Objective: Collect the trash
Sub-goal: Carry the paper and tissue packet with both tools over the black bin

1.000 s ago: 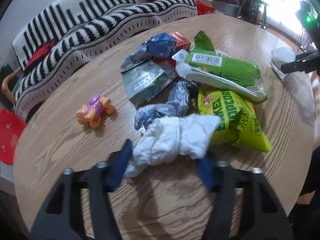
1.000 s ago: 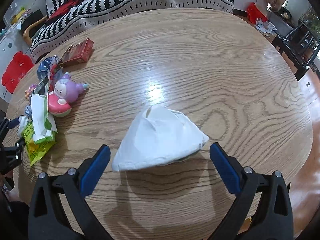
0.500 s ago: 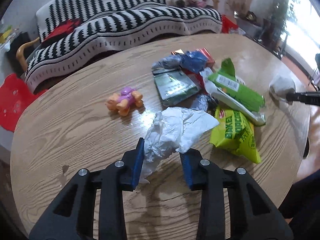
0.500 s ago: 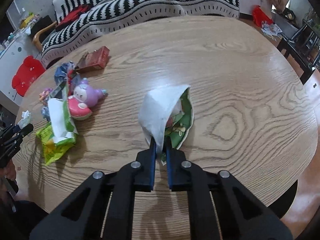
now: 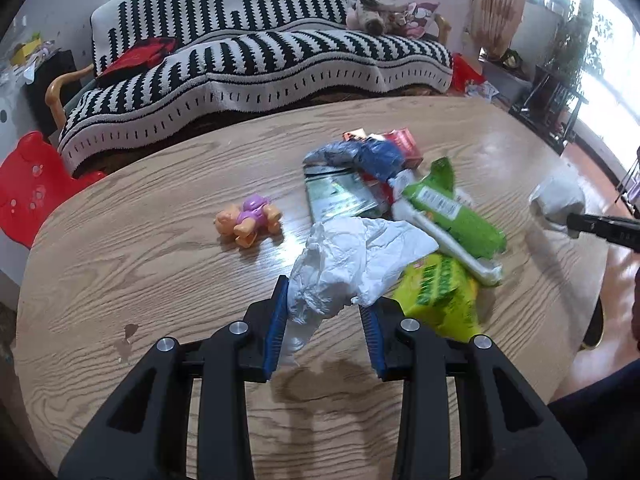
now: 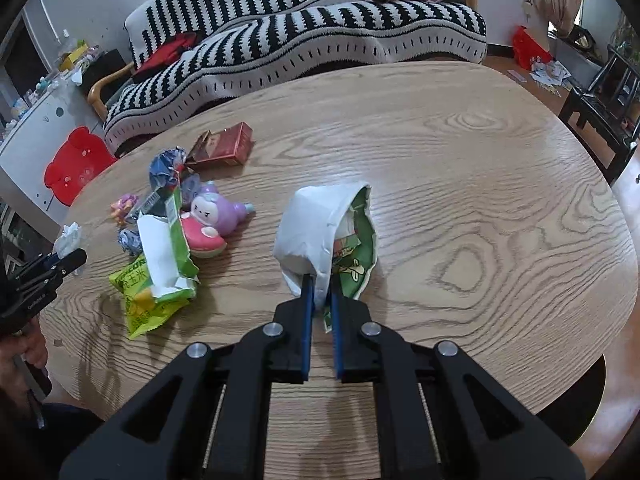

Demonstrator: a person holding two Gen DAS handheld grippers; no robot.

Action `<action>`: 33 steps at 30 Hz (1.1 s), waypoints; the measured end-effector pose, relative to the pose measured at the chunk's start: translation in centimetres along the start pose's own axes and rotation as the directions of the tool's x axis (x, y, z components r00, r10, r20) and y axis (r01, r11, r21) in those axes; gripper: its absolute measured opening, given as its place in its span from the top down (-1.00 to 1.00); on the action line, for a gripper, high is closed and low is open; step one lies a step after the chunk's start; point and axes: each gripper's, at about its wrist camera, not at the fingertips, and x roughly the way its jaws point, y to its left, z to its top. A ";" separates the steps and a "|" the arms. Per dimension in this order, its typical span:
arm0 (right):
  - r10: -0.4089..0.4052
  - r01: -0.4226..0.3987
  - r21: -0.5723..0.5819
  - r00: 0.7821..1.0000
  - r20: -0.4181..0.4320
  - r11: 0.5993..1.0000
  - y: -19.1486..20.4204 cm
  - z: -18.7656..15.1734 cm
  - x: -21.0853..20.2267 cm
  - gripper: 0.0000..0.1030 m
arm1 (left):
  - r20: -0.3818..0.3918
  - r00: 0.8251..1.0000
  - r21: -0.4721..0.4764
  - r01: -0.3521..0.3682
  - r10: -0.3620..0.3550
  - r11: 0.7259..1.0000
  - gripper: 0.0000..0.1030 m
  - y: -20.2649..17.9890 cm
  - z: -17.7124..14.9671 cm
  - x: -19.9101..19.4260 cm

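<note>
The left gripper has its blue pads clamped on a crumpled white tissue, which bunches up between them above the wooden table. Just right of the tissue lies a yellow-green snack bag, and beyond that a green packet resting on a white wrapper. Farther back sit a silver-green pouch, a blue foil wrapper and a red box. A small orange and purple toy lies to the left of the pile, apart from it.

The right gripper is pinched nearly closed on the near edge of a white wrapper with a green printed inside, which stands up from the pads over the table, right of the pile. A purple doll lies at the pile's right edge. A striped sofa runs along the far side of the table.
</note>
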 end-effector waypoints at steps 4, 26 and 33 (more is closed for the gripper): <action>-0.002 0.002 0.001 1.000 0.011 1.000 -0.1 -0.2 -0.7 0.83 | 0.005 1.000 0.006 0.024 -0.024 1.000 0.34 -1.4 0.7 -0.2; -0.193 0.157 0.301 0.977 0.091 0.941 -17.2 -7.2 -10.9 0.83 | -0.054 0.927 0.311 0.369 -0.372 0.876 0.34 -28.8 2.3 1.3; -0.289 0.224 0.497 0.956 0.057 0.838 -26.4 -12.2 -14.6 0.83 | -0.168 0.860 0.372 0.509 -0.482 0.776 0.34 -41.3 0.2 3.8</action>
